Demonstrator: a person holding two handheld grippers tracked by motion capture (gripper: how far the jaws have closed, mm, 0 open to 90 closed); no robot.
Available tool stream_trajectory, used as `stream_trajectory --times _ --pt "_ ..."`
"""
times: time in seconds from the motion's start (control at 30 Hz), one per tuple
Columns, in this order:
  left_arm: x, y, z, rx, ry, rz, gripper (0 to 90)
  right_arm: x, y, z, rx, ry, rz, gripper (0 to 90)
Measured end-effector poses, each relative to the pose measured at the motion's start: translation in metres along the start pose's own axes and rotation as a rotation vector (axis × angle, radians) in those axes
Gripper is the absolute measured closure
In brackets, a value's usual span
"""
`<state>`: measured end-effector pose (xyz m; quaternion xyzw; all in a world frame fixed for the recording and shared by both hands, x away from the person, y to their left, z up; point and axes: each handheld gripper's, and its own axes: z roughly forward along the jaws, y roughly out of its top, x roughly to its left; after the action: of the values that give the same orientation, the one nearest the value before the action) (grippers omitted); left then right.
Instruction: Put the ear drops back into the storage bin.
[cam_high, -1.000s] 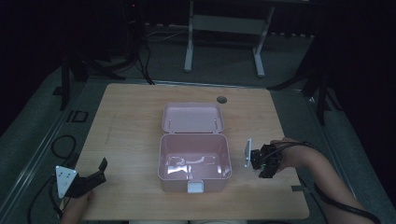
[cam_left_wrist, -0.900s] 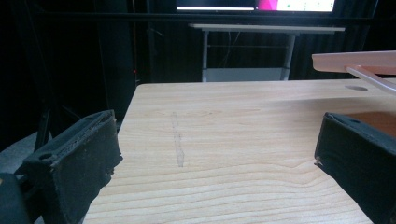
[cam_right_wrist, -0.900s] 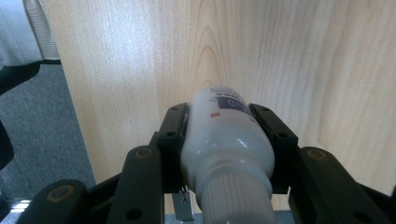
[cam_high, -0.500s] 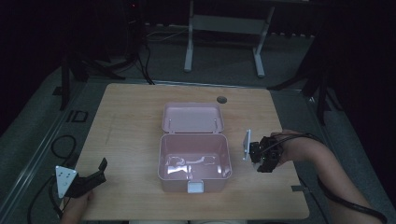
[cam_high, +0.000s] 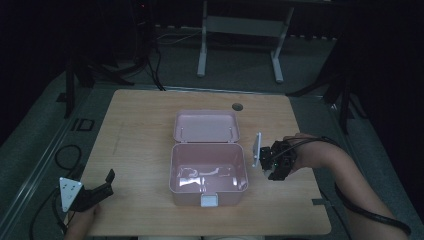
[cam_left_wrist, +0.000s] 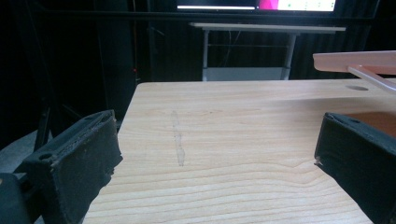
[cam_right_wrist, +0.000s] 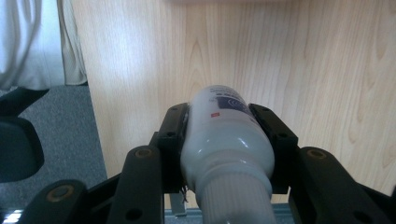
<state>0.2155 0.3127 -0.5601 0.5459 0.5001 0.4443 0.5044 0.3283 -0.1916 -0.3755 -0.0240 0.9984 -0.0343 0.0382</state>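
From above, the right tongs hang just right of the open pink box on the tabletop, so the carry to the box should go well if they clear its right wall before lowering, while the left tongs rest near the tabletop's front left corner. Along the left tongs, the jaws stand wide apart with nothing between them, only bare wood. Along the right tongs, both pads clamp a white bottle by its sides, cap end nearest the camera, its body pointing out over the wood.
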Motion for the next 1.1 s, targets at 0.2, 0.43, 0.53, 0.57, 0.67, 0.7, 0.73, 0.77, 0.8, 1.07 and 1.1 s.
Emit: stream_trajectory --times 0.2,0.43,0.53,0.57,0.67,0.7,0.73,0.77,0.8,1.07,1.1 --pt "0.0 0.0 0.0 0.005 0.001 0.003 0.4 -0.001 0.014 -0.008 -0.022 -0.007 -0.01 59.6" --pt "0.0 0.0 0.0 0.001 0.001 -0.002 0.4 -0.002 0.031 -0.015 -0.035 -0.017 -0.037 59.6" --pt "0.0 0.0 0.0 -0.001 0.0 -0.001 0.4 -0.003 0.038 -0.019 -0.044 -0.019 -0.044 59.6" --pt "0.0 0.0 0.0 -0.001 0.002 -0.001 0.4 -0.003 0.04 -0.02 -0.046 -0.022 -0.045 59.6" --pt "0.0 0.0 0.0 0.001 0.003 -0.001 0.4 -0.004 0.049 -0.022 -0.046 -0.024 -0.056 59.6" --pt "0.001 0.0 0.0 0.004 -0.001 -0.001 0.4 -0.005 0.052 -0.022 -0.049 -0.022 -0.06 59.6" --pt "0.0 0.0 0.0 0.002 0.0 -0.001 0.4 -0.005 0.055 -0.022 -0.053 -0.023 -0.064 59.6" --pt "0.0 0.0 0.0 0.003 0.001 0.0 0.4 -0.006 0.058 -0.023 -0.054 -0.025 -0.066 59.6" --pt "0.001 0.0 0.0 0.003 -0.001 -0.001 0.4 -0.006 0.061 -0.023 -0.053 -0.023 -0.071 59.5" --pt "0.001 0.0 0.0 -0.005 0.0 -0.007 0.4 -0.01 0.081 -0.021 -0.062 -0.021 -0.096 59.6" --pt "0.001 0.0 0.0 -0.003 0.0 -0.007 0.4 -0.01 0.083 -0.02 -0.062 -0.018 -0.097 59.5"
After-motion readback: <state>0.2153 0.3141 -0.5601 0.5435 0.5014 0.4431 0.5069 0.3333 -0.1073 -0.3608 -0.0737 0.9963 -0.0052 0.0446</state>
